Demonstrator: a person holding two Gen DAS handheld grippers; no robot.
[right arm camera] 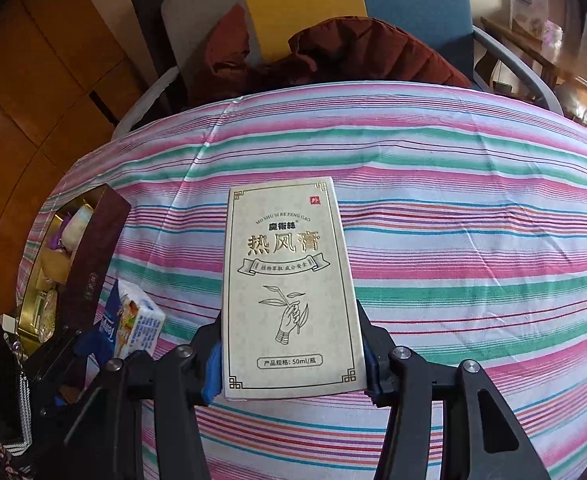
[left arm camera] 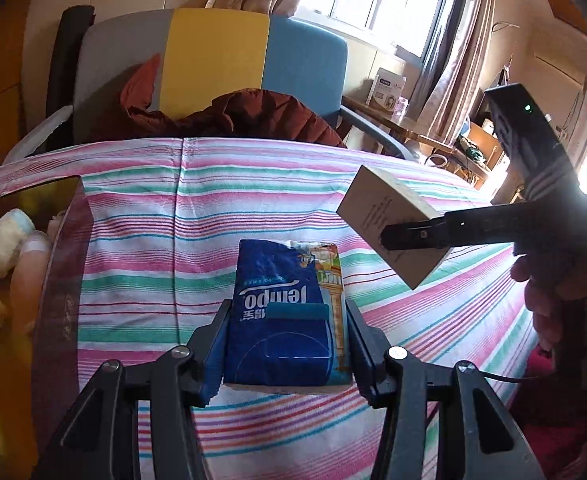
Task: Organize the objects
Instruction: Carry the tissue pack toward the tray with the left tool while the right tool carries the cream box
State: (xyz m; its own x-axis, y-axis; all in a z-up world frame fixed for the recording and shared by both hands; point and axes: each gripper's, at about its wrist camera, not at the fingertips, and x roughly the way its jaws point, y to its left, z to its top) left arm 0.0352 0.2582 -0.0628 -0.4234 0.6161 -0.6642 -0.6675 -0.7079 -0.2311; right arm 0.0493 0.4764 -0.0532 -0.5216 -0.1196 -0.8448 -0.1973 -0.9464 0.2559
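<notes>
My left gripper point(left arm camera: 289, 312) is shut on a blue Tempo tissue pack point(left arm camera: 281, 280), held a little above the striped cloth point(left arm camera: 153, 220). To its right, my right gripper point(left arm camera: 389, 236) grips a cream carton point(left arm camera: 377, 204) and holds it tilted in the air. In the right wrist view the right gripper point(right arm camera: 291, 316) clamps that cream carton point(right arm camera: 285, 248) by its long sides, printed face up. The tissue pack point(right arm camera: 139, 316) shows at lower left in the left gripper's fingers.
A dark maroon open box point(left arm camera: 61, 280) holding soft toys stands on the cloth at the left, also seen as the box point(right arm camera: 97, 248). Behind the table is a grey, yellow and blue chair point(left arm camera: 213, 56) with a rust-red jacket point(left arm camera: 253, 116). A person's hand point(left arm camera: 549, 300) holds the right gripper.
</notes>
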